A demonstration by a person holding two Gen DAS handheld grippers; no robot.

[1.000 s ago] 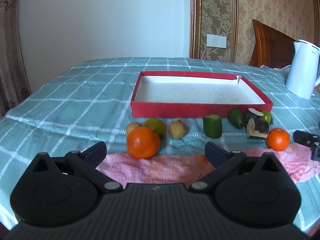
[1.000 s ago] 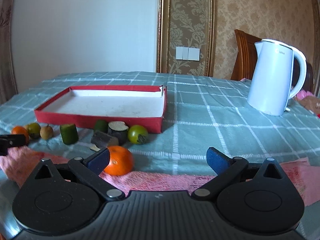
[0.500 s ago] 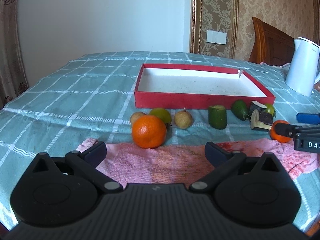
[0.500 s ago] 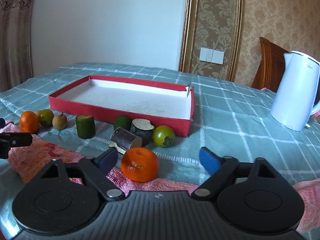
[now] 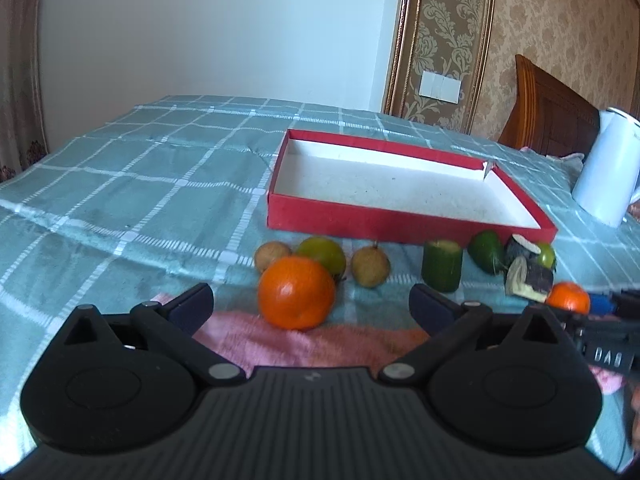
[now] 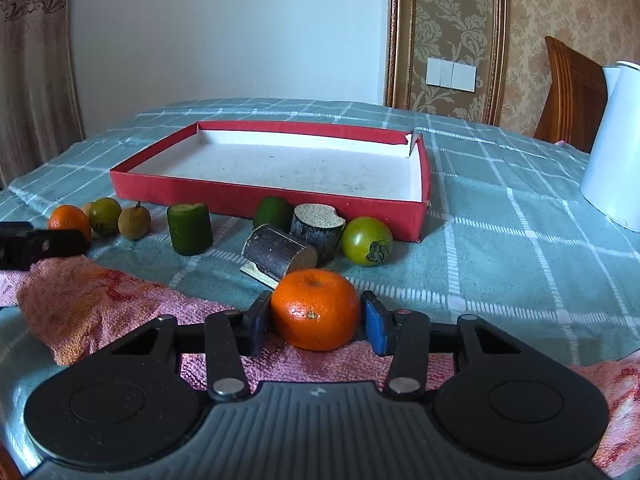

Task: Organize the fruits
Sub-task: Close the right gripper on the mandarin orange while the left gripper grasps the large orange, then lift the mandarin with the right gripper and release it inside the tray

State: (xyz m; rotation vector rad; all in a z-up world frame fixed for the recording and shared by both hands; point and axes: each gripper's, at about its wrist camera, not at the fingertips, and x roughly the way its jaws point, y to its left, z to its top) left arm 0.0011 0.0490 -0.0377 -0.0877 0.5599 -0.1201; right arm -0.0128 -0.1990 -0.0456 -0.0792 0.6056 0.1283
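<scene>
Two oranges: one (image 6: 316, 309) sits on the pink towel (image 6: 92, 300) between the pads of the right gripper (image 6: 316, 322), whose jaws have just been closing and now press it on both sides; the other orange (image 5: 296, 292) lies at the towel's far edge ahead of the left gripper (image 5: 310, 304), whose jaws stand wide apart with nothing between them. Two small brown round fruits: one (image 5: 370, 266) with a stem, one (image 5: 272, 255) partly behind the orange. One yellow-green citrus (image 5: 323, 254) between them. One green cucumber stub (image 6: 189, 229), upright. One dark green rounded fruit (image 6: 273, 213) against the box wall. Two dark, bark-skinned cut pieces: one (image 6: 318, 227) upright with pale cut face up, one (image 6: 278, 252) lying on its side. One green tomato (image 6: 367, 241) with calyx. One shallow red box (image 6: 224, 195), white inside, nothing in it, standing just behind the row of produce. One white kettle (image 6: 614, 160) well off to the right. Surface: teal cloth (image 6: 500, 240) with white grid lines. Room: plain white wall, patterned beige wallpaper with gilt trim, a white switch plate (image 6: 451, 73), a wooden chair back (image 6: 576, 88), a curtain (image 6: 32, 80) at left. Writing: the letters "DA" and part of another on the right gripper's body in the left wrist view.
</scene>
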